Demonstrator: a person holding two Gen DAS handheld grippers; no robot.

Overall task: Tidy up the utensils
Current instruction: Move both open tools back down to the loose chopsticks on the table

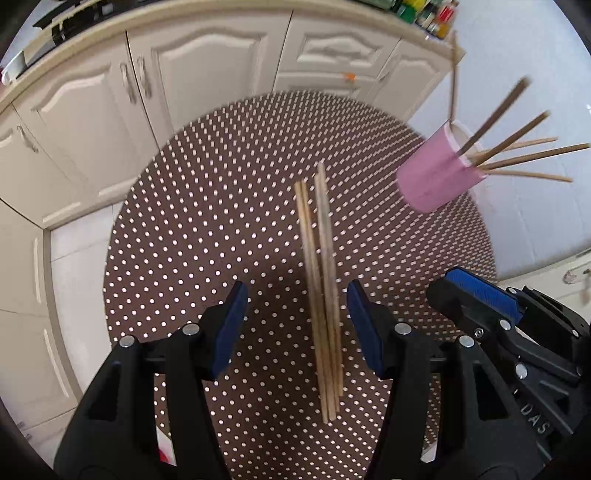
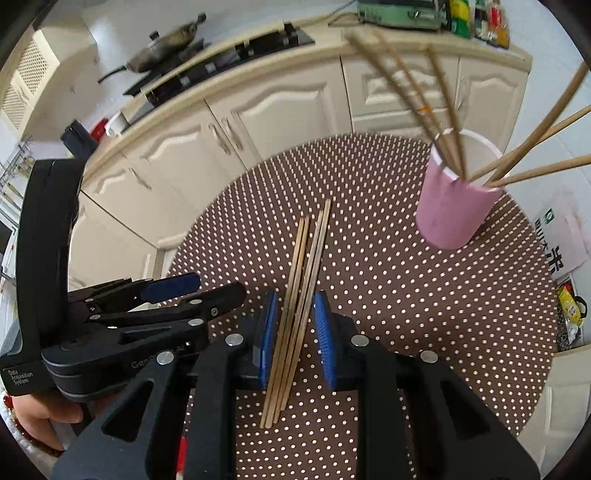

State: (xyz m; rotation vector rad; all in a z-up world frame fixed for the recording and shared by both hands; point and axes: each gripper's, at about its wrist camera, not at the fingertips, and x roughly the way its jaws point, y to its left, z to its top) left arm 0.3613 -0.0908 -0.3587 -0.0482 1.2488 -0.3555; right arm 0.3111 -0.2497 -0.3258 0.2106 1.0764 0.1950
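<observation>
Several loose wooden chopsticks [image 1: 308, 229] [image 2: 317, 240] lie side by side on the round table [image 1: 203, 221] [image 2: 406, 295], which has a brown cloth with white dots. My left gripper [image 1: 295, 291] hovers above them, open wide, and the sticks show through the gap untouched. Close on its right is my right gripper [image 2: 296, 295], open only narrowly, with the same sticks seen between its blue pads but not pressed. Each gripper also shows beside the other: the right gripper [image 1: 476, 295] and the left gripper [image 2: 173, 291]. A pink cup [image 1: 432, 177] [image 2: 450, 210] at the far right holds several chopsticks.
Cream cabinets [image 1: 207, 74] [image 2: 288, 107] curve behind the table under a counter with a hob and pan [image 2: 166, 48]. Bottles [image 1: 436, 14] stand at the counter's right end. White floor tiles [image 1: 77, 266] lie to the left. A hand [image 2: 48, 417] holds the left gripper.
</observation>
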